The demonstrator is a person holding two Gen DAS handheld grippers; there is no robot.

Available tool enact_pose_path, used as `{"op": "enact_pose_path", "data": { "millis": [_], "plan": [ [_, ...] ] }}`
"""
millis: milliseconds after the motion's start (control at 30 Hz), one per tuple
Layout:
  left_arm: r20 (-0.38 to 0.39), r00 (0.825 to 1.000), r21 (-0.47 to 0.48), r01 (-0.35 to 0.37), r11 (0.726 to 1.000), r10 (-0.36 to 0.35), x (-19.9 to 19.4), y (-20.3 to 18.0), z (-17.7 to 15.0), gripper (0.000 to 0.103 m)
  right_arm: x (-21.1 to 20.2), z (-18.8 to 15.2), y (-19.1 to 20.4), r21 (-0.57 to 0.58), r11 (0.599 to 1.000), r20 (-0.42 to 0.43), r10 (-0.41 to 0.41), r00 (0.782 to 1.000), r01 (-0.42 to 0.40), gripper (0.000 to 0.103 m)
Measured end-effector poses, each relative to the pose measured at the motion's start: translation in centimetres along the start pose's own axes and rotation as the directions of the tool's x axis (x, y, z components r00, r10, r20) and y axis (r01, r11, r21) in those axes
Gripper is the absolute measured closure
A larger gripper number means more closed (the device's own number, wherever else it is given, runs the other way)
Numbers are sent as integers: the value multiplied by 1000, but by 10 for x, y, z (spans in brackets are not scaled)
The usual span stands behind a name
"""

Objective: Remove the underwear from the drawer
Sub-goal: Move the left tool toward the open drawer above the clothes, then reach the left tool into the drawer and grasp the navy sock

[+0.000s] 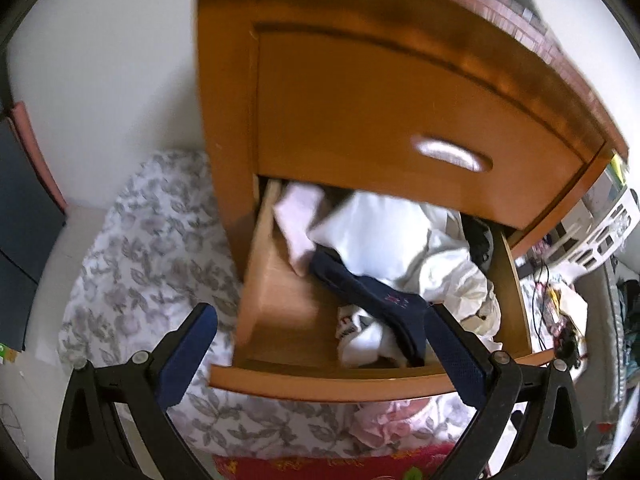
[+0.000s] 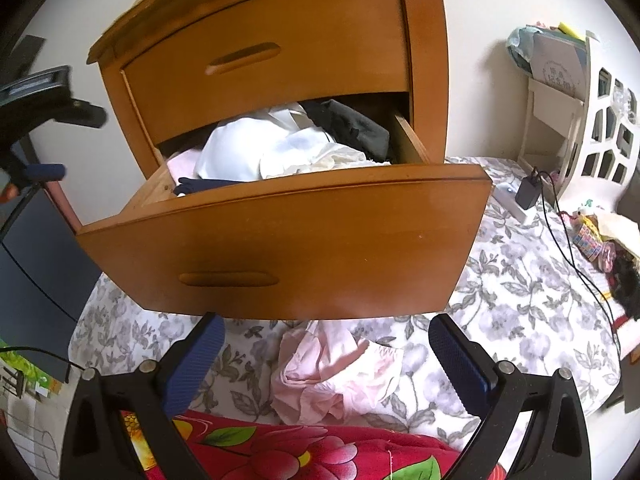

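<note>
The wooden nightstand's lower drawer (image 1: 320,384) (image 2: 280,248) is pulled out and holds a heap of clothes. A navy garment (image 1: 376,304), white items (image 1: 380,232) and a pale pink piece (image 1: 298,220) lie inside. My left gripper (image 1: 320,320) hovers open above the drawer's front rim, its right finger (image 1: 452,348) close to the navy garment. A pink piece of underwear (image 2: 332,376) lies crumpled on the floral sheet below the drawer front. My right gripper (image 2: 326,336) stands open just above it, holding nothing.
The upper drawer (image 1: 380,120) is closed. The floral bedsheet (image 2: 520,300) spreads around the nightstand. A red flowered blanket (image 2: 300,448) lies near me. A charger with cable (image 2: 528,192), a white shelf (image 2: 600,120) and small clutter sit at right. A dark panel (image 1: 20,208) stands left.
</note>
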State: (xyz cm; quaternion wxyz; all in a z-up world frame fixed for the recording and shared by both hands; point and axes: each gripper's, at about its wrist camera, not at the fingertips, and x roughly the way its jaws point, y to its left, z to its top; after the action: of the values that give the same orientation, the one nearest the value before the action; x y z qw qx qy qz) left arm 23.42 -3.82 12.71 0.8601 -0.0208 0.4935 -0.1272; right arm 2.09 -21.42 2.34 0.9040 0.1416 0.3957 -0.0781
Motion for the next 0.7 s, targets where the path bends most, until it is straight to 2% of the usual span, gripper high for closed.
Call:
{"op": "enact_pose_path", "data": {
  "millis": [133, 200, 367, 533, 600, 700],
  "plan": [
    [-127, 991, -16, 35, 999, -37, 33, -14, 5, 0, 1, -1, -3, 21, 1000, -6, 13, 1000, -13, 0],
    [-157, 987, -21, 36, 999, -38, 45, -21, 7, 0, 1, -1, -4, 26, 999, -8, 20, 1000, -20, 0],
    [-183, 982, -21, 30, 999, -34, 65, -32, 11, 0, 3, -2, -4, 34, 999, -13, 33, 999, -32, 0],
    [-219, 975, -85, 28, 996, -46, 84, -30, 13, 1, 4, -3, -7, 49, 998, -16, 46, 999, -45, 0],
    [-224, 974, -78, 6, 997, -23, 92, -31, 15, 11, 5, -2, -7, 51, 998, -20, 49, 999, -48, 0],
    [-241, 970, -93, -8, 996, -15, 106, -31, 17, 17, 5, -2, -7, 51, 997, -20, 51, 999, -50, 0]
  ]
}}
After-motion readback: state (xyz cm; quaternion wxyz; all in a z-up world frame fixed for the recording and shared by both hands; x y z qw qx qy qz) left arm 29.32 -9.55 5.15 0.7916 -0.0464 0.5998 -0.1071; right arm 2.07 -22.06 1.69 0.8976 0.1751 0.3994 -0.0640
